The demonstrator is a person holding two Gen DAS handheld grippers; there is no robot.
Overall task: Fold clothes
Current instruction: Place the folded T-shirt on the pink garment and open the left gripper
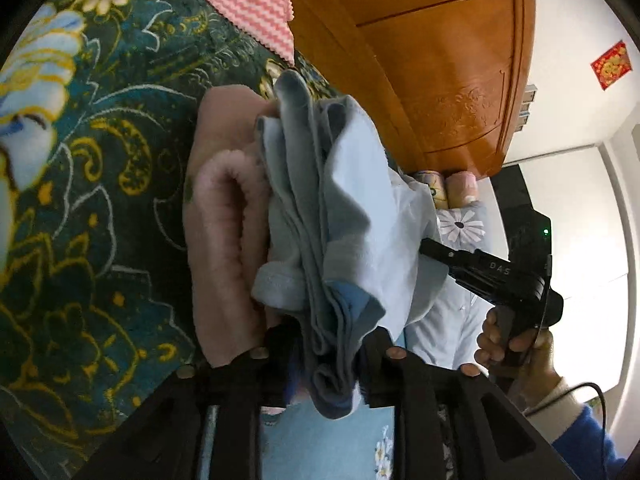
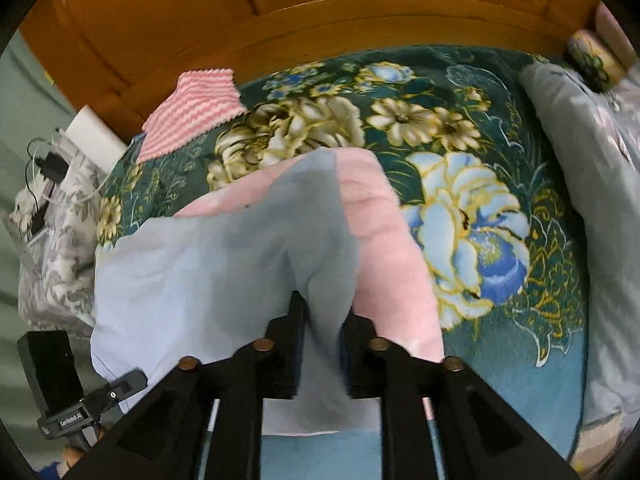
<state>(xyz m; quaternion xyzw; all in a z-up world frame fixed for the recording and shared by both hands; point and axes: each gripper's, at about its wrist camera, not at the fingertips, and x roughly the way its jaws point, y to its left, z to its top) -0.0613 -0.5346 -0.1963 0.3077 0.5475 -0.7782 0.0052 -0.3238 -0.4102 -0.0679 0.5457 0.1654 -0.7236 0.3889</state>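
Where the dark green floral blanket (image 2: 460,92) covers the bed, a pink striped cloth (image 2: 192,112) lies at ten o'clock under the wooden headboard (image 2: 320,12), and a grey pillow (image 2: 592,184) sits at three. At centre, the light blue garment (image 2: 208,272) drapes over a pink fleece garment (image 2: 392,248). The left gripper (image 1: 326,344) pinches bunched blue fabric; the right gripper (image 2: 323,316) pinches a fold.

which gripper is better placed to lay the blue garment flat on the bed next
Probably the right gripper: it looks down over the bed cover with the light blue garment spreading wide in front of it. The left gripper has a bunched wad of cloth.
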